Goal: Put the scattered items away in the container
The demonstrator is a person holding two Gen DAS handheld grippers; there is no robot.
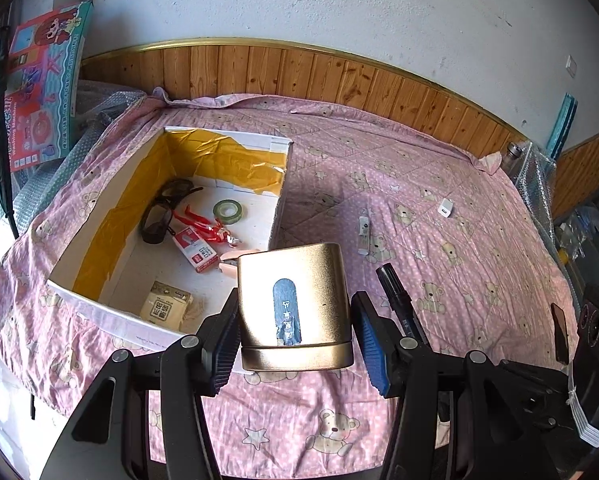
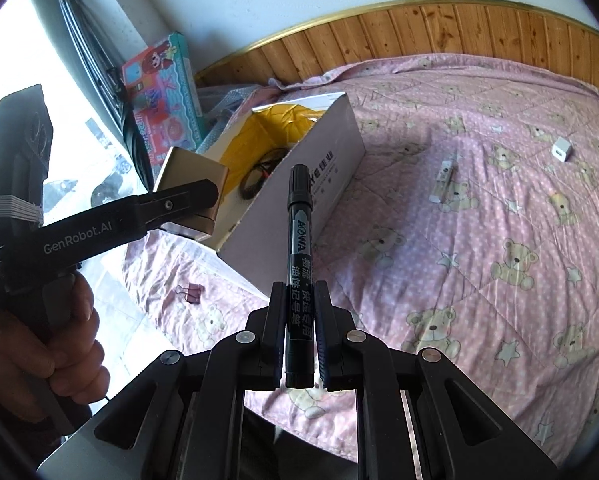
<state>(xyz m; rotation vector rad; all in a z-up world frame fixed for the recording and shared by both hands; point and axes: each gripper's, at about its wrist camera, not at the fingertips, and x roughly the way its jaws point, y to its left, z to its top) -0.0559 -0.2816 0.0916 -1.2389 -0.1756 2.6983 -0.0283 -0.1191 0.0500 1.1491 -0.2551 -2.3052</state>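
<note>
Gripping a smooth, rounded gold metal case [image 1: 295, 312] above the white cardboard box's [image 1: 111, 312] near corner, the left gripper [image 1: 295, 344] pinches it between ribbed blue pads. The right gripper [image 2: 299, 344] clamps a slim black marker [image 2: 298, 264] over the quilted pink bedspread [image 2: 479, 240].

You worked over a bed [image 1: 459, 280] covered by a pink quilt printed with teddy bears and stars. Directly on it sat an open white cardboard box [image 1: 111, 312] lined with yellow tape, near the wooden headboard side. A small white stick-shaped item [image 1: 363, 232] lay beside the box; a white charger plug [image 1: 445, 211] lay farther off. A maroon binder clip [image 2: 190, 293] lay near the bed's edge.
</note>
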